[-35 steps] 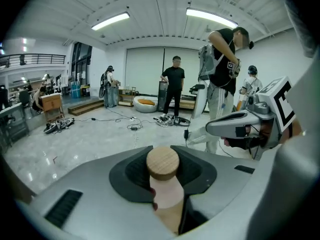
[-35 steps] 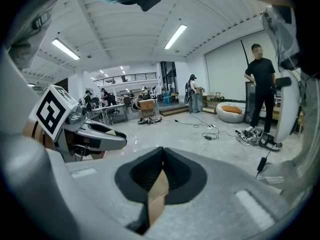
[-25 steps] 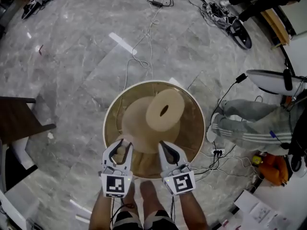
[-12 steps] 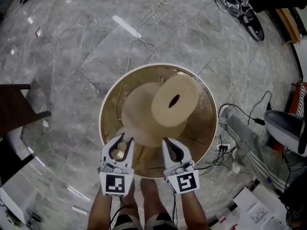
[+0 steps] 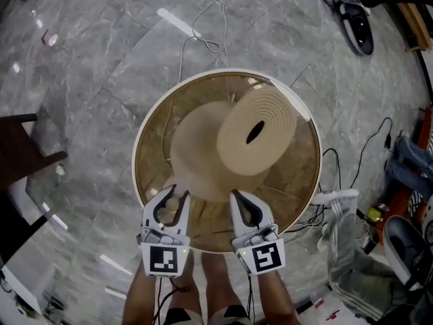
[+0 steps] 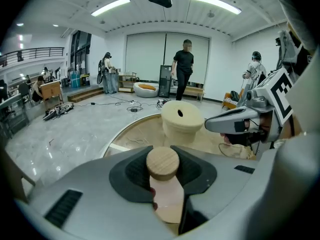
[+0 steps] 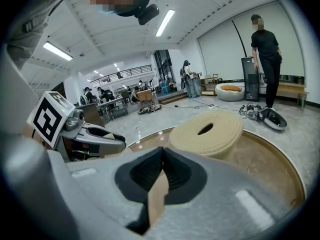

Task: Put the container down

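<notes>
The container point(image 5: 138, 156) is a wide round basin with a white rim and see-through brownish walls. It holds a beige round block point(image 5: 199, 158) with a coiled tan roll point(image 5: 257, 131) leaning on it. My left gripper point(image 5: 169, 207) is at the near rim, shut on a round wooden knob point(image 6: 162, 163). My right gripper point(image 5: 245, 208) is beside it at the same rim, shut on a thin tan tab point(image 7: 157, 200). In the left gripper view the roll point(image 6: 181, 116) lies ahead. Whether the basin touches the floor I cannot tell.
Grey marble floor all round. Cables point(image 5: 203, 39) trail beyond the basin. A dark chair point(image 5: 24, 156) stands at the left. A power strip point(image 5: 335, 197) and bundled cloth point(image 5: 358, 269) lie at the right. The person's feet point(image 5: 210, 269) are under the near rim. A person point(image 6: 183, 69) stands far off.
Both grippers and the container have sunk together toward the floor, and the basin fills more of the head view. Both grips look unchanged.
</notes>
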